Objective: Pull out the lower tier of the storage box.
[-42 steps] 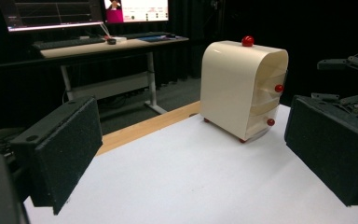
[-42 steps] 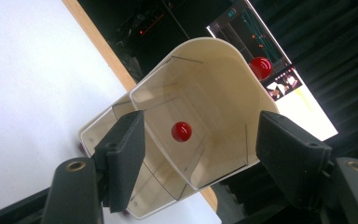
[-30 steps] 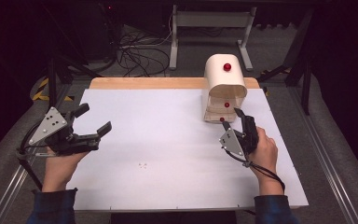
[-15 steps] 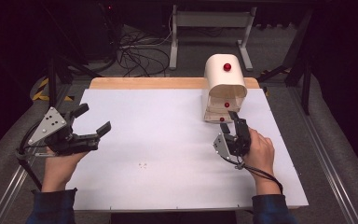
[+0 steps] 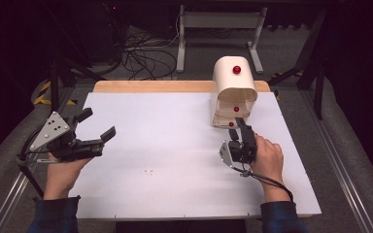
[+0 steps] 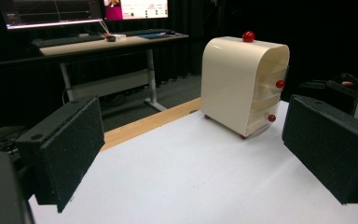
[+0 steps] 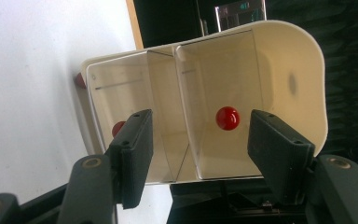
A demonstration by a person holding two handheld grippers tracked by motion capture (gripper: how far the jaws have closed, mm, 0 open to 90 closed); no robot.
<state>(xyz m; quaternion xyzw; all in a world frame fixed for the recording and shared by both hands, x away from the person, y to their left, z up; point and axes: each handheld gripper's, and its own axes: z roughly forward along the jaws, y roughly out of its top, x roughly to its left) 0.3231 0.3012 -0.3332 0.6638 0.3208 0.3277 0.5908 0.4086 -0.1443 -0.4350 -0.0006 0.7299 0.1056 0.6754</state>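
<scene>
A small cream cabinet stands at the far right of the white table top. It has a red ball on its top and two clear drawers with red knobs. My right gripper lies on its side just in front of the drawers, open. In the right gripper view its open jaws frame the one knob, apart from it; the other knob peeks from behind a jaw. My left gripper hovers open and empty at the table's left edge, facing the cabinet.
A wooden strip runs along the table's far edge. Beyond it are a desk frame and loose cables on the floor. A desk with monitors stands in the background of the left gripper view.
My right gripper has shifted slightly left and back from the cabinet, rolling onto its side. The left gripper has stayed put.
</scene>
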